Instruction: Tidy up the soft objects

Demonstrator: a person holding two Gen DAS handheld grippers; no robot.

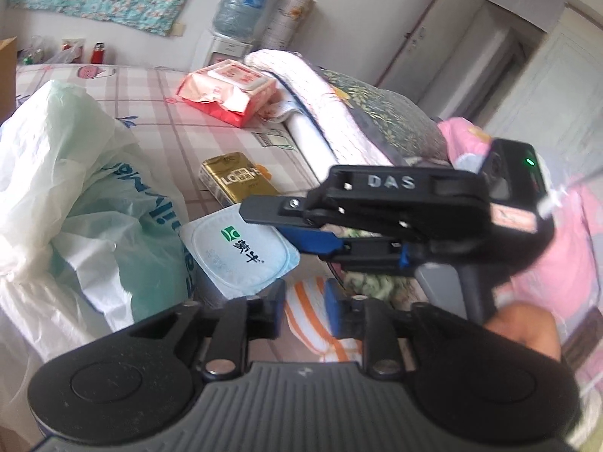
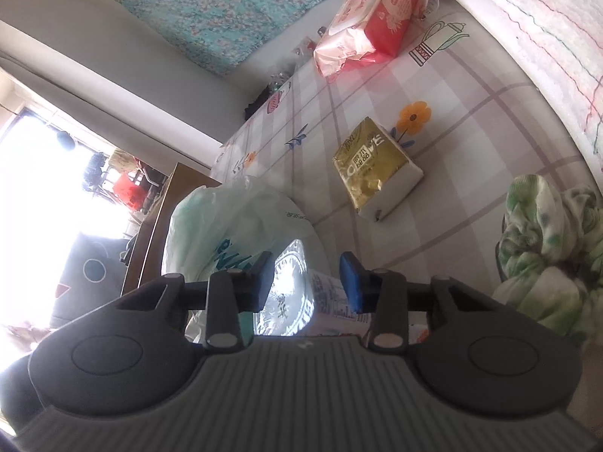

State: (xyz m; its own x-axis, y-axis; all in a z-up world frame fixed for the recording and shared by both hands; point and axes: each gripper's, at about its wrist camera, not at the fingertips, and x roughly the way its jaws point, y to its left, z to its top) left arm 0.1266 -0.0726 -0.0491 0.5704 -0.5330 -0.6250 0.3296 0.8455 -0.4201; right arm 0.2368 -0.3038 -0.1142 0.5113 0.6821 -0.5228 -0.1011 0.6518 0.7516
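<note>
Bag (image 1: 75, 188) of white-green plastic slumps on the bed (image 1: 181, 139), a foil-lidded pack (image 1: 237, 252) at its mouth. Left gripper (image 1: 305, 310) has its fingers slightly parted, grasping nothing. Right gripper (image 2: 305, 282) straddles the pack, fingers (image 2: 350, 282) apart; contact unclear. Gold tissue pack (image 2: 373, 169) lies mid-bed.

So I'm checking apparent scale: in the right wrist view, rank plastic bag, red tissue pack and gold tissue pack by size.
1. plastic bag, though it is nearest.
2. and 3. red tissue pack and gold tissue pack look alike; unranked.
</note>
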